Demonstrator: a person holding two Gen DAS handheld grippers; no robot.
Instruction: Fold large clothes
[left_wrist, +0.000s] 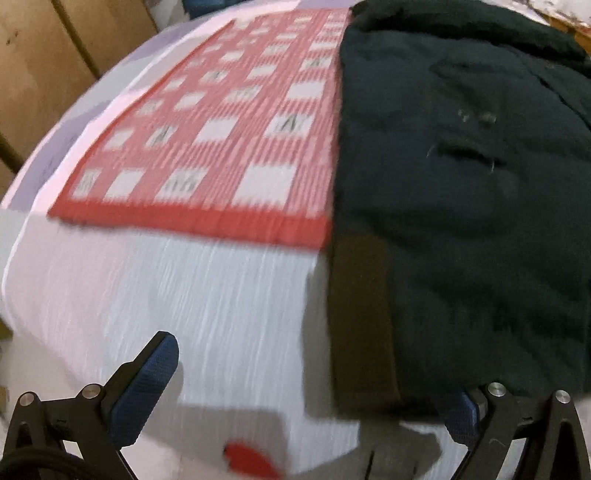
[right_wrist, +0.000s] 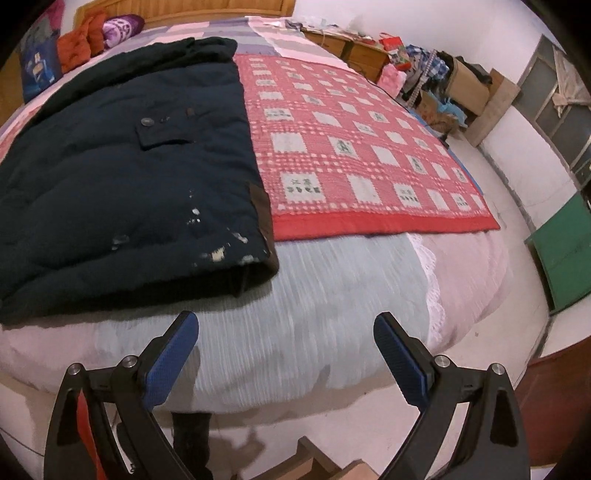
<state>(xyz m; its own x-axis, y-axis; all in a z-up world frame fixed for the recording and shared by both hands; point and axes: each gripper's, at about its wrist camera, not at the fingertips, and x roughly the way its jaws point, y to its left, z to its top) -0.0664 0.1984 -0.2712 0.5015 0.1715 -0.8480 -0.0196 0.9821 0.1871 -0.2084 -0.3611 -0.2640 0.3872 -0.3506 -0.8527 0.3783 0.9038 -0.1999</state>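
On the bed (right_wrist: 295, 295), a dark navy padded coat (right_wrist: 122, 177) lies flat, left of a red checked blanket (right_wrist: 354, 155); left gripper (left_wrist: 306, 406) and right gripper (right_wrist: 286, 354) hover near, both spread wide, holding nothing.

Both views are lit by soft, warm indoor light with no glare. The left wrist view is heavily motion-blurred, smearing the red-and-white checked blanket (left_wrist: 221, 129). The right wrist view is sharper, blurred mainly on the pale ribbed bedsheet (right_wrist: 314, 295). Fisheye distortion bends the edges, with dark corners. Soft shadows fall beneath the dark navy padded coat (right_wrist: 122, 166).
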